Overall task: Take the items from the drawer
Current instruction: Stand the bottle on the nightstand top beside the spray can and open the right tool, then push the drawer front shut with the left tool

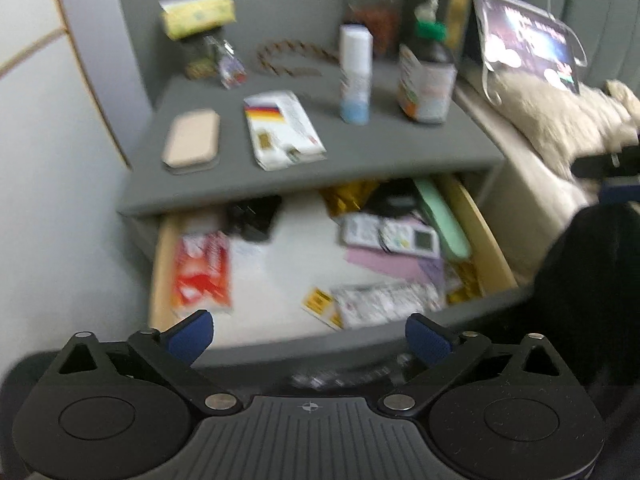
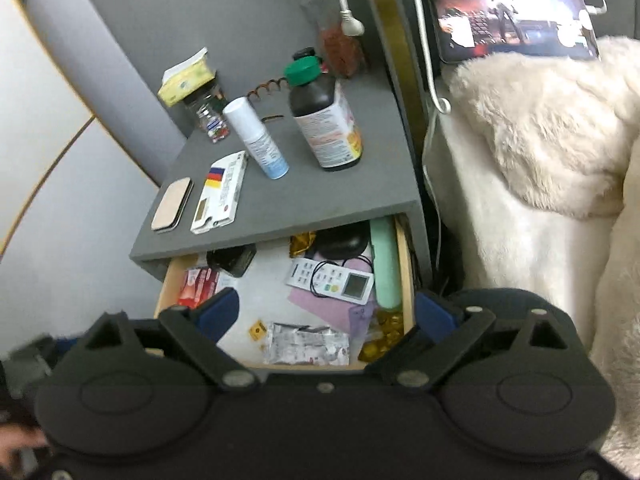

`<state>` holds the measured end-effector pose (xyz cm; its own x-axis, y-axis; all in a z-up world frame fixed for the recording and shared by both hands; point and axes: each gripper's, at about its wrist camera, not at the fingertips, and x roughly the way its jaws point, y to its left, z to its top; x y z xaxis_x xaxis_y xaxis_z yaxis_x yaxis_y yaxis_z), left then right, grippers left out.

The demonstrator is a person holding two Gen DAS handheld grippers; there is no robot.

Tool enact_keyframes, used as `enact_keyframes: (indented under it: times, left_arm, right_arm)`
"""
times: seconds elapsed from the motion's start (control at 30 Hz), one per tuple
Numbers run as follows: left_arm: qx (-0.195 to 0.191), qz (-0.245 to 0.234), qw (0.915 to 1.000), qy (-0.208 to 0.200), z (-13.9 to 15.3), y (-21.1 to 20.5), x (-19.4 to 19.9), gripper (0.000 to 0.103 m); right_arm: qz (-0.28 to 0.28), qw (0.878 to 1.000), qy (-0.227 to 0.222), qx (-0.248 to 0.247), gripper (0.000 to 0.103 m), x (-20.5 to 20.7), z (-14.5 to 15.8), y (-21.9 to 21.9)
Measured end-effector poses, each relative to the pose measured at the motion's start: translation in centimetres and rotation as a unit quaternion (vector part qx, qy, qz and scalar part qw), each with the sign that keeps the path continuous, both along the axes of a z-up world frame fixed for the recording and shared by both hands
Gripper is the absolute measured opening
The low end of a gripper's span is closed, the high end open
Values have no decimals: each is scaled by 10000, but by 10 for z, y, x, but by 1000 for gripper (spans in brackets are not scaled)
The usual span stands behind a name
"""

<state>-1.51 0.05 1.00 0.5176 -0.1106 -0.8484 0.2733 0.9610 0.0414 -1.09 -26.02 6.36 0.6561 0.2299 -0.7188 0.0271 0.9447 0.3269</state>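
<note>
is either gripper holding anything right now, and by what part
Nothing is held. The left gripper and the right gripper both stand open above the open drawer, with nothing between their fingers.

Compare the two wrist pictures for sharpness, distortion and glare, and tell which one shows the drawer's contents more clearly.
Left wrist view: motion blur smears everything, so the red packet in the drawer is unreadable. Right wrist view: sharper, with the remote control and its buttons distinct; this one shows the contents better. Both: fisheye bends the nightstand top edges. Right wrist view only: the tablet screen glares white.
</note>
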Motion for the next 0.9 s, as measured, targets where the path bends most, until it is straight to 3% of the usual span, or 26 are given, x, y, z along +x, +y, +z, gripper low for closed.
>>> enact_keyframes:
  times: [0.1,0.17,0.33,0.5,0.73,0.9]
  left_arm:
    - [40,-268,9988,405,-21,-12,-2,86]
    - [-23,-323,9973,665,-33,-14,-3,86]
    - [30,-202,9929,1170,-63,-18,6,65]
    - [298,0,9940,1056,-81,-34,19,54]
    - [198,527,9917,1156,-90,-31,30,43]
    - [121,726,9905,1161,-91,-30,38,42]
  right_arm:
    - [150,9991,-321,-246,94,-7,-11,-1]
    - [179,9992,-332,123,89,-6,-18,-9]
    - [-24,9950,-646,758,90,-15,-19,-29]
    - [-34,9928,-733,942,90,-15,-20,-33]
    - [-131,9903,-768,1154,90,-15,-22,-41]
    - [-96,9902,-772,1160,90,-13,-23,-39]
